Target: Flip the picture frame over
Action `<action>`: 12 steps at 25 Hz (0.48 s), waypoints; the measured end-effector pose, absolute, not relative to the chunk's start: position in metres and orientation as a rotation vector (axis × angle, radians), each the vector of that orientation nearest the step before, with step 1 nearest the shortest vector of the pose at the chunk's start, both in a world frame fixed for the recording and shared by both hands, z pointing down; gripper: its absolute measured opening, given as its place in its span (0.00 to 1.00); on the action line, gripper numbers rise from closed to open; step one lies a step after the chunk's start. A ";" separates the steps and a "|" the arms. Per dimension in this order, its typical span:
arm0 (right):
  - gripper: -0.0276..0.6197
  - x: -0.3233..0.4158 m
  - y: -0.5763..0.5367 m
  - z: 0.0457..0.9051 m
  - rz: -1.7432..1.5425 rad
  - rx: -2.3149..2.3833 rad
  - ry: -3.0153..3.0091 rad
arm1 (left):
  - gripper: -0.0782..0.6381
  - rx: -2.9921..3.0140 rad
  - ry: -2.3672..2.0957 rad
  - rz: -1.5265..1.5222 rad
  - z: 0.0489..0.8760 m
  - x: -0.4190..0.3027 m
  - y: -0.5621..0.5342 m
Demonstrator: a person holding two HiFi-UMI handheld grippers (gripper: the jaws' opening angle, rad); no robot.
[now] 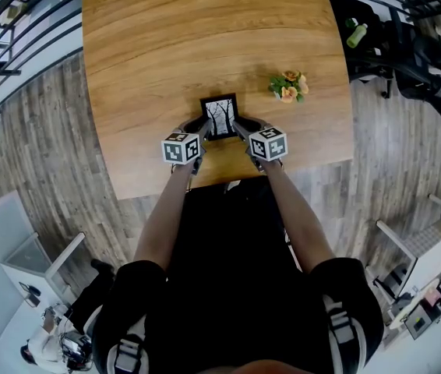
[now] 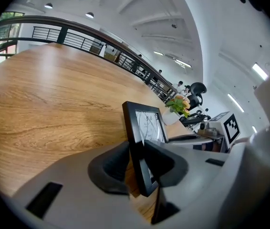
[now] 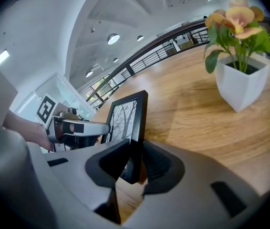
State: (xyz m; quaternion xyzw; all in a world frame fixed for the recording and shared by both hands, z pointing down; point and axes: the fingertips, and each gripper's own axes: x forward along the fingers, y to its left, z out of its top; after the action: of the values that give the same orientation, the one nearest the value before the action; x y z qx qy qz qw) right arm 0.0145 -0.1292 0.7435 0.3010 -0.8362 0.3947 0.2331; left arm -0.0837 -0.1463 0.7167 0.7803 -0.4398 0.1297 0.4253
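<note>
- Picture frame, centre of the head view: we judge it light, stiff, glass-fronted and slippery; best held by the side edges.
- Right gripper clamps one edge; left gripper straddles the other, pads slack.

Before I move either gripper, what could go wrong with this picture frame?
1. The picture frame is up on edge between both tongs, and the left gripper shows a gap beside it; held mainly by the right gripper, it might twist or topple.
2. It is close to the table's near edge, so a slip could send it off.
3. The potted flower sits close on its right; a wide swing could hit it.
</note>
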 end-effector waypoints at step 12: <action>0.21 0.014 -0.133 0.748 1.008 0.882 -2.258 | 0.28 1.956 -1.146 0.375 0.725 -0.085 -0.151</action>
State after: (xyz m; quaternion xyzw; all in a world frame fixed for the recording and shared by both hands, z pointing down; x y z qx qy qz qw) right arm 0.0136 -0.1328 0.7478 0.3250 -0.8316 0.3712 0.2551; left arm -0.0850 -0.1510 0.7246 0.7766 -0.4551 0.1491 0.4094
